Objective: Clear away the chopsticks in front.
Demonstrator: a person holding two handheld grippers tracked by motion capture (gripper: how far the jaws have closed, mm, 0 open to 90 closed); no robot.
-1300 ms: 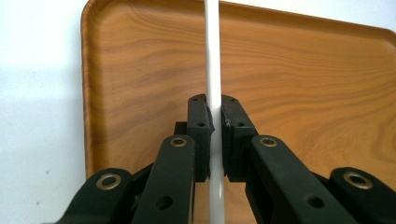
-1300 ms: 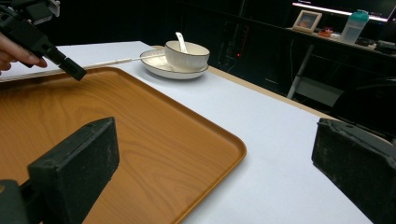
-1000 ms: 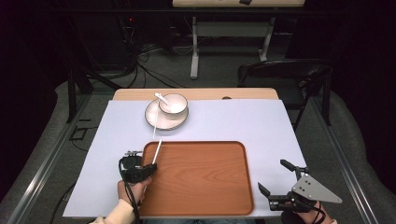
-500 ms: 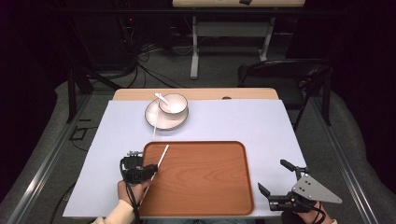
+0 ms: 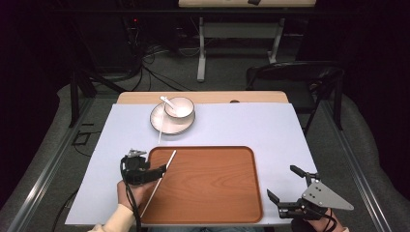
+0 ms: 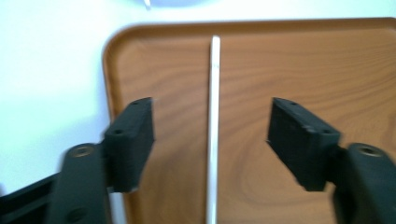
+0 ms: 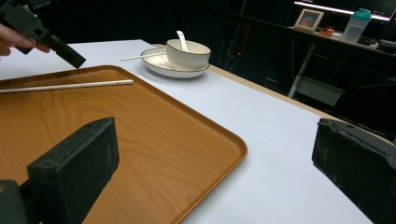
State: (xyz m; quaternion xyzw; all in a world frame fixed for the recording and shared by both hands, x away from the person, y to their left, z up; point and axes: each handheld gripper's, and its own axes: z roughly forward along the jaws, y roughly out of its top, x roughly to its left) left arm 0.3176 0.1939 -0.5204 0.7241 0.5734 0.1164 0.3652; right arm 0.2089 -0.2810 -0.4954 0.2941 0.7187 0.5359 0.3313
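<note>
Two grippers low at the near side of the table, each in one hand of the person. At the left, over the left part of the wooden tray (image 5: 212, 193), the left gripper (image 5: 162, 170): jaws spread and just opened, with the white chopstick (image 5: 159, 181) between them but free of both pads, as seen clearly in the left gripper view, where the chopstick (image 6: 214, 130) runs straight up the middle between the two black pads, with a gap on each side. Lying flat on the brown tray surface, slanted, far tip toward the plate, near end close to the left rim of the tray. At the right, beside the near right corner of the tray and above the pale sheet (image 5: 251, 125) on the table, the right gripper (image 5: 281, 181): jaws wide apart, nothing between them, well away from the chopstick. Same seen from the right gripper view (image 7: 210, 154), with the chopstick (image 7: 70, 86) far off at the other side of the tray and the left gripper above it. Beyond the tray, near the far edge of the table, a white plate (image 5: 162, 126) with a bowl (image 5: 180, 107) standing on it, a spoon (image 5: 167, 100) inside the bowl, and a second chopstick (image 5: 159, 133) resting over the front rim of the plate. Behind the table, on the dark floor, a black chair (image 5: 290, 77).
</note>
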